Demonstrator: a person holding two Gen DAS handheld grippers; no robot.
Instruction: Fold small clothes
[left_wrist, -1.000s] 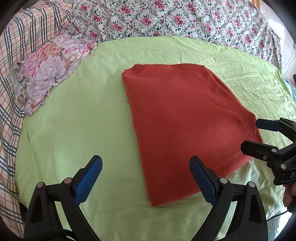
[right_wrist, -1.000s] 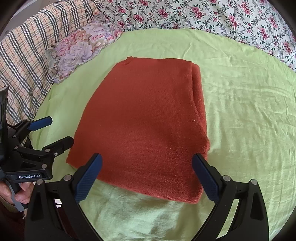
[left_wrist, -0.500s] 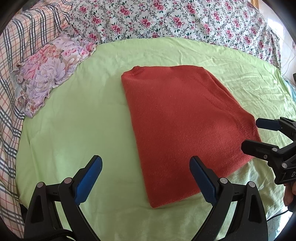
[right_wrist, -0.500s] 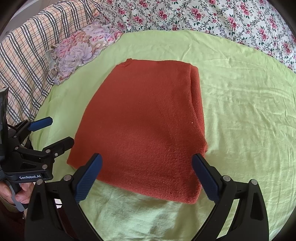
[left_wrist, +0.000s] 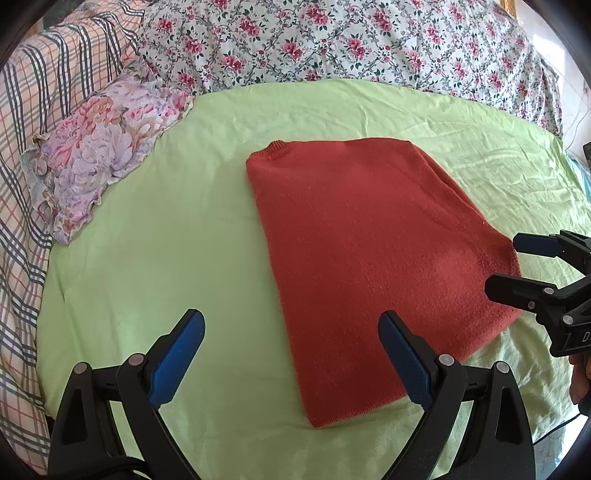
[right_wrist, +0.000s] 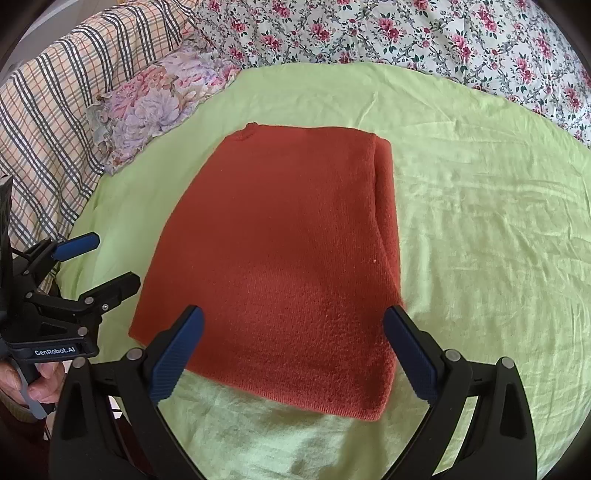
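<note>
On the light green sheet (left_wrist: 207, 229), as seen from the left wrist, a rust-red knit sweater (left_wrist: 369, 258) is laid flat and folded into a rough rectangle, its ribbed collar at the far left corner. The left gripper (left_wrist: 291, 354) is held above the sheet with its jaws spread wide and nothing between them; its right finger overlaps the sweater's near edge in the picture. The right gripper (left_wrist: 517, 266) is seen at the right edge, parted and empty, beside the sweater's right corner. A floral pillow (left_wrist: 99, 155) is set at the far left.

From the right wrist, the sweater (right_wrist: 288, 266) is seen straight ahead. The right gripper (right_wrist: 293, 350) is held wide open above its near edge, gripping nothing. The left gripper (right_wrist: 107, 262) is seen at the left, open, held by a hand (right_wrist: 40, 384).
</note>
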